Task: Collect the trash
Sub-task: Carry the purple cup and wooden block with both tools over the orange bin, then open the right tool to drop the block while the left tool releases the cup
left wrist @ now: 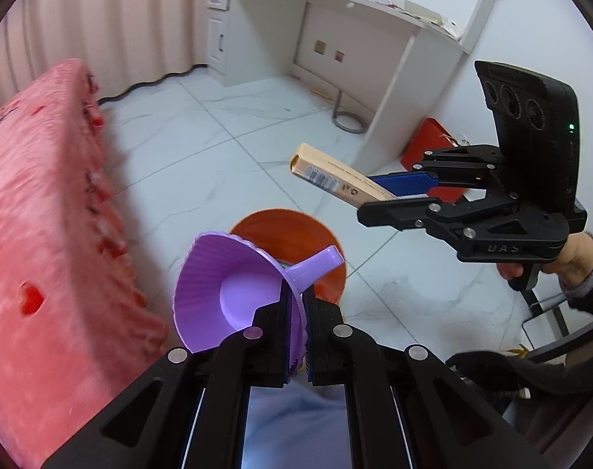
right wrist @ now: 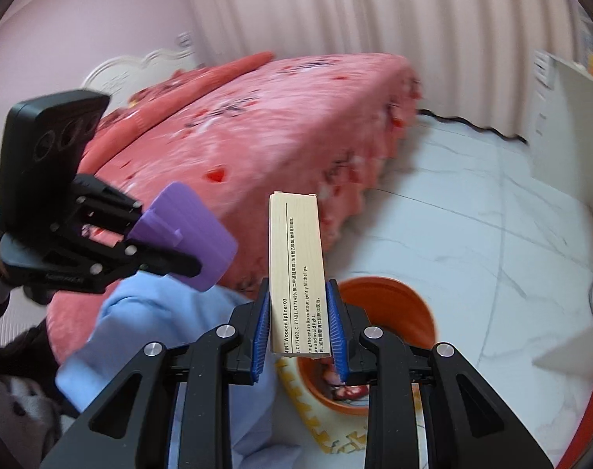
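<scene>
So right now I've got something in both hands. My right tool (right wrist: 298, 322) is pinching a slim cream lipliner box (right wrist: 296, 269) near its bottom end, blue pads (right wrist: 261, 324) tight on either side, and the box sticks out forward along the fingers. My left tool (left wrist: 296, 328) is clamped on the rim of a purple scoop (left wrist: 230, 293), bowl turned toward the bed (left wrist: 42, 234), handle poking out over the bin.

What matters here: the orange bin (left wrist: 327, 250) sits on the tile floor (left wrist: 218, 136) below and just ahead of both tools. From the right wrist view the bin (right wrist: 394, 301) peeks out just right of the box and under it, so the box's long axis runs out over the near rim, not straight down into it. The left tool looks nearer to the bin opening. My guess is the box needs tipping nose-down over the opening before I let go, otherwise it could clip the rim and skid onto the floor.
</scene>
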{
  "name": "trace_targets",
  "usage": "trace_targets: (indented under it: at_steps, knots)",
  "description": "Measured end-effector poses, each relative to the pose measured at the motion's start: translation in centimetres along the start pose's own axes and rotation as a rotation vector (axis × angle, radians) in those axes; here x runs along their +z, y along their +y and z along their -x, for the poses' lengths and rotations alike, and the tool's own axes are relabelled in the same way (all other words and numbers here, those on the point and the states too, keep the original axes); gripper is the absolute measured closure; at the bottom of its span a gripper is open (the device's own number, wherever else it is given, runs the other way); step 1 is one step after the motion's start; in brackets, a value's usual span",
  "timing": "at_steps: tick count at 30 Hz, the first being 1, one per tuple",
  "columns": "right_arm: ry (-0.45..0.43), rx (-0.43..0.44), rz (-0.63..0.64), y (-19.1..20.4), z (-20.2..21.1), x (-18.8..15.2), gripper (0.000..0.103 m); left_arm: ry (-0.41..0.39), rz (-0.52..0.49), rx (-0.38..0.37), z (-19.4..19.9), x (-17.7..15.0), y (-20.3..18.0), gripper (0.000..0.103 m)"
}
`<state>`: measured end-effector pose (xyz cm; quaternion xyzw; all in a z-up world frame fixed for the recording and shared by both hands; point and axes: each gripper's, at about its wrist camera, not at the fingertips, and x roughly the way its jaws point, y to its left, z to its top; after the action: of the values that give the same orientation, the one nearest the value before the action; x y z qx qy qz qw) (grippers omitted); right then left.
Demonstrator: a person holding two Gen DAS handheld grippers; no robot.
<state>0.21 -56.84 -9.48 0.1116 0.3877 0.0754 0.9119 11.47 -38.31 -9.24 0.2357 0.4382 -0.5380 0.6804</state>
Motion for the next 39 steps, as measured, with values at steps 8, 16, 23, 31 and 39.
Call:
trace_targets:
  at_steps: [8, 16, 23, 31, 39]
  knots:
    - [0.052, -0.064, -0.133, -6.4, -4.1, -2.7, 0.075, 0.053, -0.01, -0.05, -4.1, 1.6, -0.4, 0.096]
    - [0.082, -0.095, -0.183, -8.2, -7.8, -3.5, 0.057, 0.111, 0.008, -0.072, -6.9, 2.0, 0.3, 0.096]
    - [0.063, -0.092, -0.206, -8.3, -6.7, -3.7, 0.057, 0.135, 0.011, -0.076, -8.2, 2.3, 0.3, 0.096]
    - [0.045, -0.081, -0.232, -8.0, -5.1, -4.3, 0.056, 0.154, 0.009, -0.064, -10.5, 3.0, 0.2, 0.096]
    - [0.054, -0.086, -0.238, -8.2, -5.4, -4.4, 0.056, 0.194, 0.005, -0.025, -12.2, 3.3, 0.6, 0.075]
